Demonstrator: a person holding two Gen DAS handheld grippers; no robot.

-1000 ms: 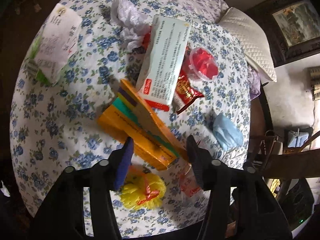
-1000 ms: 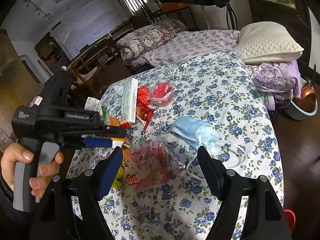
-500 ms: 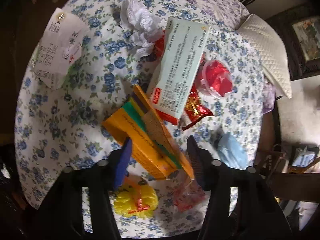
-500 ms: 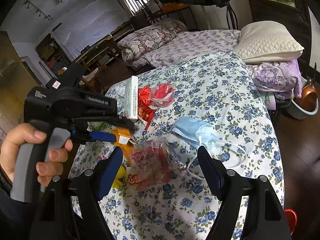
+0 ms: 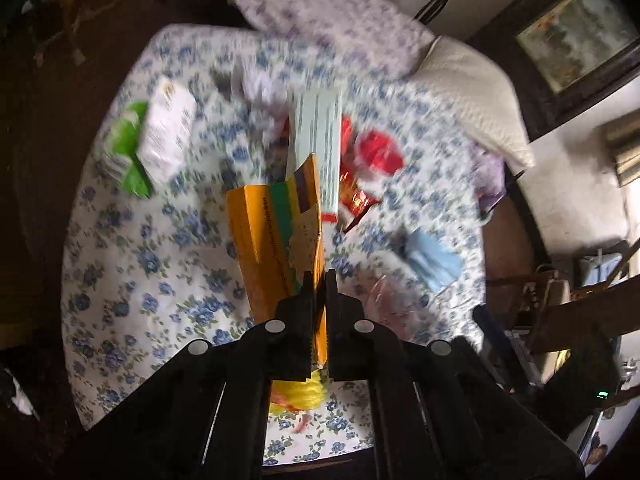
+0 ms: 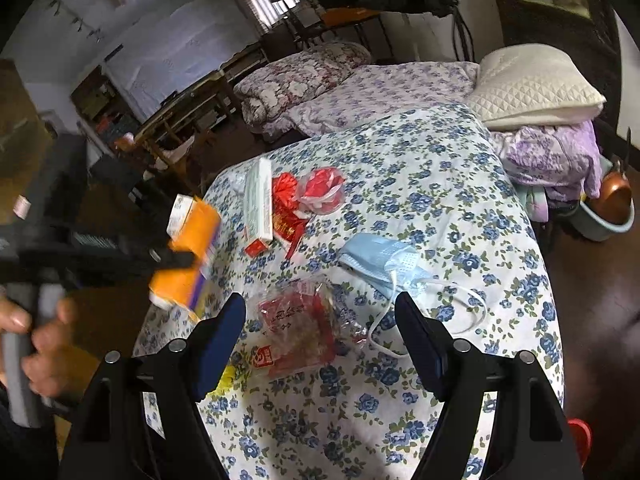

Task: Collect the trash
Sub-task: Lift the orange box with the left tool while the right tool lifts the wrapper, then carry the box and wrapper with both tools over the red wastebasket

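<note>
**Orange carton now pinched and lifted**

Orange cardboard carton (image 5: 276,240) sits clamped between the left gripper (image 5: 318,276) fingers, which were spread around it a moment ago; it now hangs clear of the floral cloth (image 6: 460,208). One piece is collected. The right gripper (image 6: 320,320) hovers wide open, empty, over the red snack wrapper (image 6: 298,330), beside the blue face mask (image 6: 380,256).

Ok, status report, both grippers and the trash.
Left gripper shut on orange box, lifted. Right gripper open above clear snack wrapper. Face mask beside it.
</note>
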